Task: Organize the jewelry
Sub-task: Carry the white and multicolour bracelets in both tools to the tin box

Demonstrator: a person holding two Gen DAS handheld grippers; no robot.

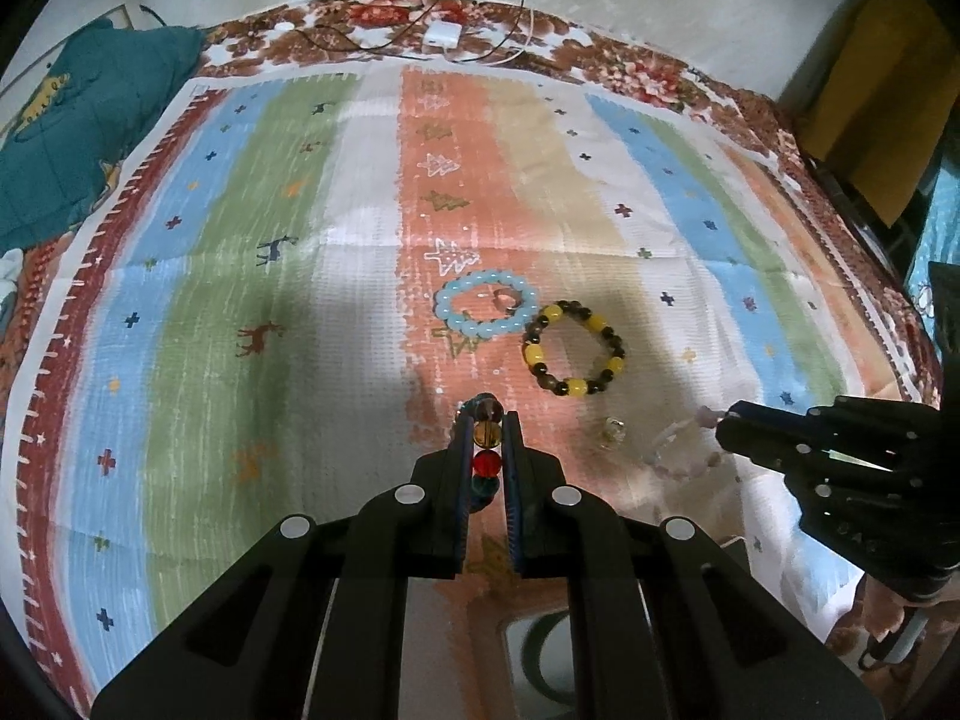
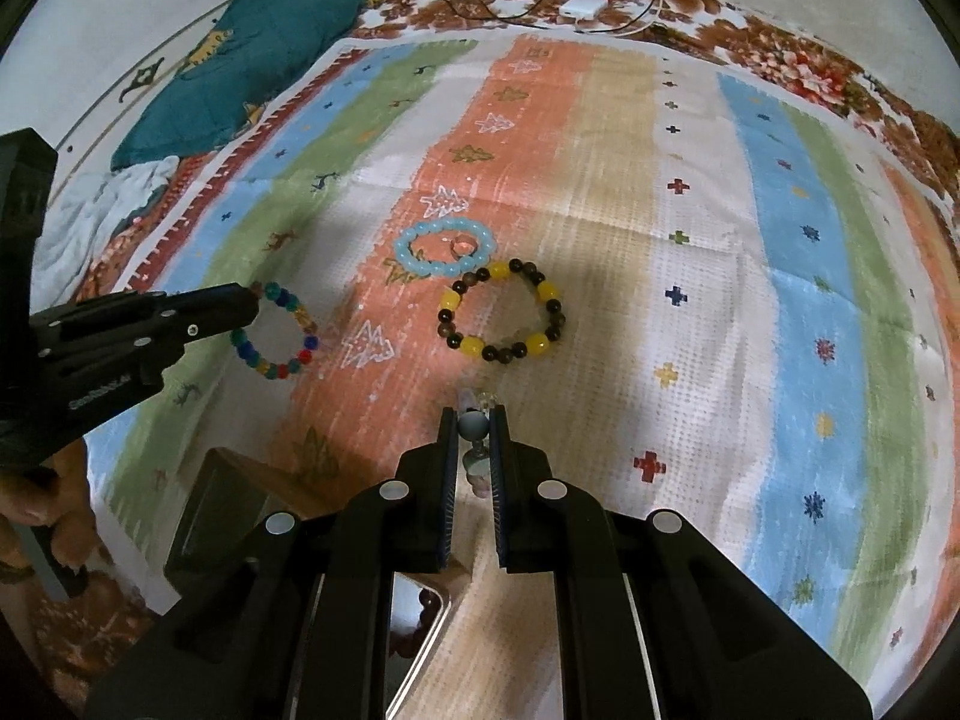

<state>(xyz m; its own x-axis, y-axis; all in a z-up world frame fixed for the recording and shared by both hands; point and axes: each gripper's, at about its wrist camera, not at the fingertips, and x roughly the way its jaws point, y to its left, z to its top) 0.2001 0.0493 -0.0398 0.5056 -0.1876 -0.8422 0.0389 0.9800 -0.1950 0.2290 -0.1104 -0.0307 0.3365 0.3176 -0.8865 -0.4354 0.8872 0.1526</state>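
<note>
Left claw: the left gripper (image 1: 486,420) is clenched on a multicoloured bead bracelet (image 2: 276,333); amber, red and dark beads sit between its pads, and in the right wrist view the rest of the loop hangs free from its tip.
Right claw: the right gripper (image 2: 474,414) is clenched on a pale bead bracelet (image 1: 684,444); a grey-blue bead and a pinkish one show between its pads.
Step in hand: both bracelets look lifted clear of the cloth, so I judge this the carrying stage of a two-handed pick.
Still lying: ahead of both claws, a light-blue bead bracelet (image 1: 485,306) with a small ring (image 1: 504,300) inside its loop, and touching its near right edge a yellow-and-dark bead bracelet (image 1: 573,348).
Small item: a clear, glinting piece (image 1: 612,433) lies between the two claws; what it is cannot be told.
Likely goal: a dark tray or box (image 2: 222,522) sits close under the claws, at the near edge; only part of it shows.
Next move calls for: bringing each loop over that container before the pads let go, with the dangling beads kept off the rim.
Surface: a striped printed cloth (image 1: 240,240) over a floral bedcover (image 1: 648,78).
Room: a pale wall beyond, a white charger (image 1: 443,35) with cables at the far edge, a teal cushion (image 1: 78,120) far left.
</note>
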